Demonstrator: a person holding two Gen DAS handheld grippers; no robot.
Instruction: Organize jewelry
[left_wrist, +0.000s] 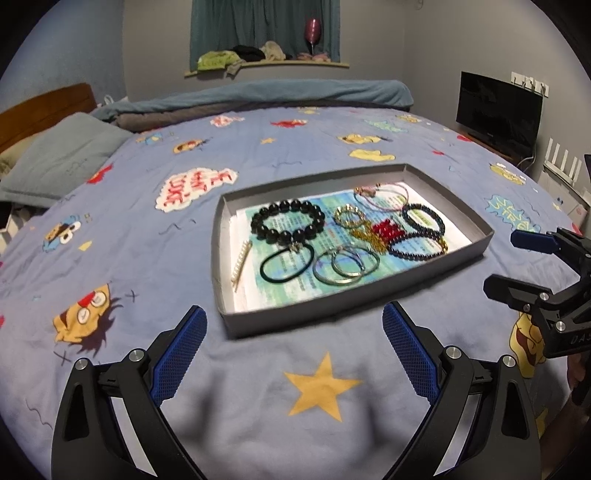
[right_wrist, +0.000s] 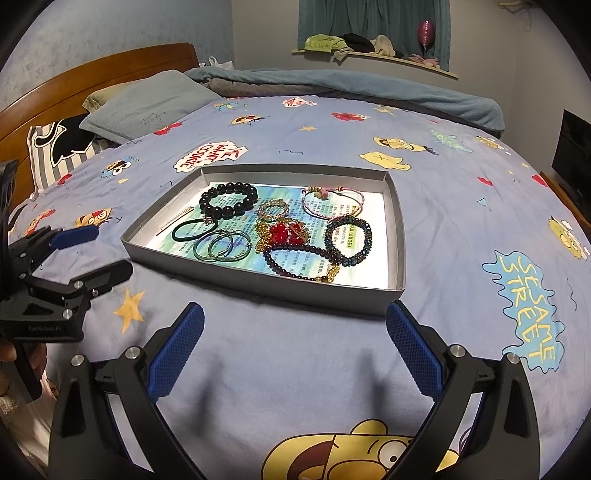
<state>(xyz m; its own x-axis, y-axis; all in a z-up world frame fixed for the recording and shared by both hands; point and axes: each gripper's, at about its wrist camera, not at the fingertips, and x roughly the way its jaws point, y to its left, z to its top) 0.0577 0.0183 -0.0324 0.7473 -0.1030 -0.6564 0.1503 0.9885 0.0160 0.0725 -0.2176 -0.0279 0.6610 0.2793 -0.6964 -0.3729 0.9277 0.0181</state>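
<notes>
Ahead at twelve o'clock from your left gripper (left_wrist: 293, 323), jaws spread and empty, sits the tray (left_wrist: 354, 299) of jewelry. Right view: your right gripper (right_wrist: 295, 319), likewise spread wide, faces the black bead bracelet (right_wrist: 228, 199) at eleven, poised for sorting.

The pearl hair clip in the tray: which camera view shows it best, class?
The left wrist view: the pearl hair clip lies in plain sight by the tray's left wall. The right wrist view shows only a thin, foreshortened sliver.
</notes>
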